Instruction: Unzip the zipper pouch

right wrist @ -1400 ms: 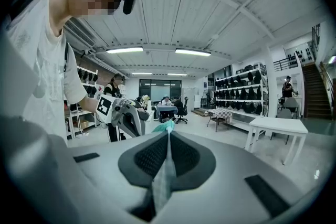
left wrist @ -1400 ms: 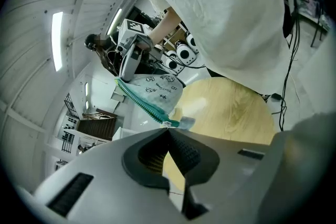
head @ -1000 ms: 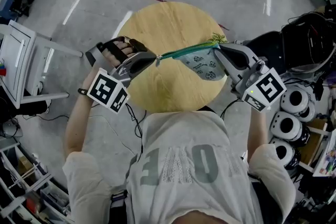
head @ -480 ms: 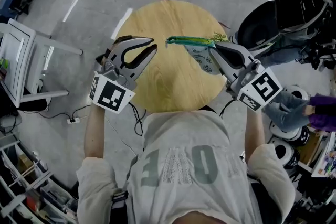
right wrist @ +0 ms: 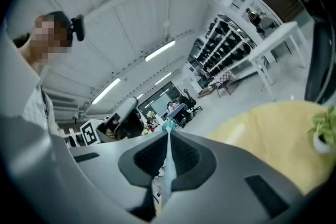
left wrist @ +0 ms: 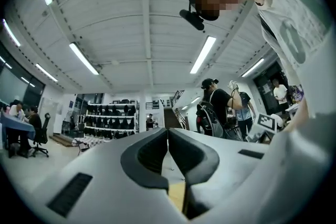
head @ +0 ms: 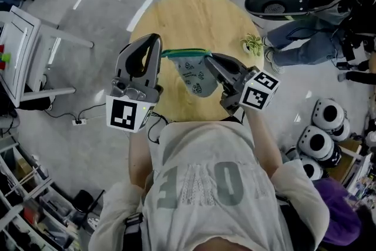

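- Head view: a grey floor (head: 106, 3) with a round wooden table (head: 194, 14) on it. A small potted plant (head: 252, 43) stands near the table's right edge. A person in jeans (head: 299, 38) stands just beyond it, and white helmets (head: 320, 138) lie on the floor at the right.
- The left gripper (head: 155, 39) points away from the wearer over the table's left edge. Its tongs are together with nothing in them.
- The right gripper (head: 208, 57) points left, its tongs clamped on the right end of the zipper pouch (head: 197, 76).
- The pouch hangs in the air over the near part of the table, between the two grippers. Its green zipper (head: 185, 53) runs level along the top, and the printed body sags below it. The zipper's free left end is just beside the left gripper's tips.
- Left gripper view: a white ceiling with strip lights (left wrist: 202, 55), shelves of dark gear (left wrist: 110, 115) and a standing person with a backpack (left wrist: 215, 107). The left gripper (left wrist: 168, 131) has its tips meeting and nothing between them.
- Right gripper view: ceiling, storage racks (right wrist: 226, 50), and the yellow tabletop (right wrist: 262, 134) with the plant (right wrist: 323, 131). The right gripper (right wrist: 169, 134) is pinched tight on a thin teal edge of the pouch (right wrist: 167, 162), which runs down between the pads.
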Tool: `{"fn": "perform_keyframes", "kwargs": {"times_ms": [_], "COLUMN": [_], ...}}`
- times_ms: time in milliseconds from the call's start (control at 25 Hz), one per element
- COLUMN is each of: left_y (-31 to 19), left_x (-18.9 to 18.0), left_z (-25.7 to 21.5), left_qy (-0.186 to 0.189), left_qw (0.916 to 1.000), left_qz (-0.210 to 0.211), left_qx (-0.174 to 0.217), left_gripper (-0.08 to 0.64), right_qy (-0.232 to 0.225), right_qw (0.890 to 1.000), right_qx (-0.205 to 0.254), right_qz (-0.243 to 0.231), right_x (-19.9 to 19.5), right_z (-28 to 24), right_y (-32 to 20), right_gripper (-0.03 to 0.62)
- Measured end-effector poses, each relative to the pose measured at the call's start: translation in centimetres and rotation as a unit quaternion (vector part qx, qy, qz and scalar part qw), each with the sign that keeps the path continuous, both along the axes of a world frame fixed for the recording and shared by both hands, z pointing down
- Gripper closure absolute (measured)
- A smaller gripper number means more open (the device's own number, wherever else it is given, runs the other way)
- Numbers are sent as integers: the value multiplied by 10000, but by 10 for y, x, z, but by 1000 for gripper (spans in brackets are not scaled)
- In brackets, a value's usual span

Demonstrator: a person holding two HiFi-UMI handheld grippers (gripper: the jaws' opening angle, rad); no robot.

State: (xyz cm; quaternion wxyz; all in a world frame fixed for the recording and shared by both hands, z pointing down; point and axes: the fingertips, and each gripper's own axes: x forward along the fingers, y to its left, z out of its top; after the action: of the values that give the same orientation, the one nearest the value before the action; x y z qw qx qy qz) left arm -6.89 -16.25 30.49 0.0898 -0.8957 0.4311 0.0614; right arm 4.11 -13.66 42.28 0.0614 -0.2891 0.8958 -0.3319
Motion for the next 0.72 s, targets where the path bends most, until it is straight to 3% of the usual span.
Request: {"fn": "perform_keyframes", "kwargs": {"times_ms": [120,280,520,720], "left_y": [-3,-4,2,0], "left_x": [-9,-13,3,10], "left_z": [7,15,19,25], "left_qy": [-3,13,-22,-21], "left_qw": [9998,9993,9990,9988], "left_qz": [-153,-276,-276,-240], "left_qx": [-126,-234,-348,-429], "left_gripper": [531,531,531,531], "right_qy": [-319,-98,1317,2014], "right_qw": [9969,9912,9775,9620], "right_qx": [-714,-1281,-1348,-1529], "right_qz": [72,328,944,1028], "right_x": [-10,0,52,68], "right_z": [48,103,157,189], "right_y": [-7,-7,-5,-4], "right_gripper": [557,557,555,555]}}
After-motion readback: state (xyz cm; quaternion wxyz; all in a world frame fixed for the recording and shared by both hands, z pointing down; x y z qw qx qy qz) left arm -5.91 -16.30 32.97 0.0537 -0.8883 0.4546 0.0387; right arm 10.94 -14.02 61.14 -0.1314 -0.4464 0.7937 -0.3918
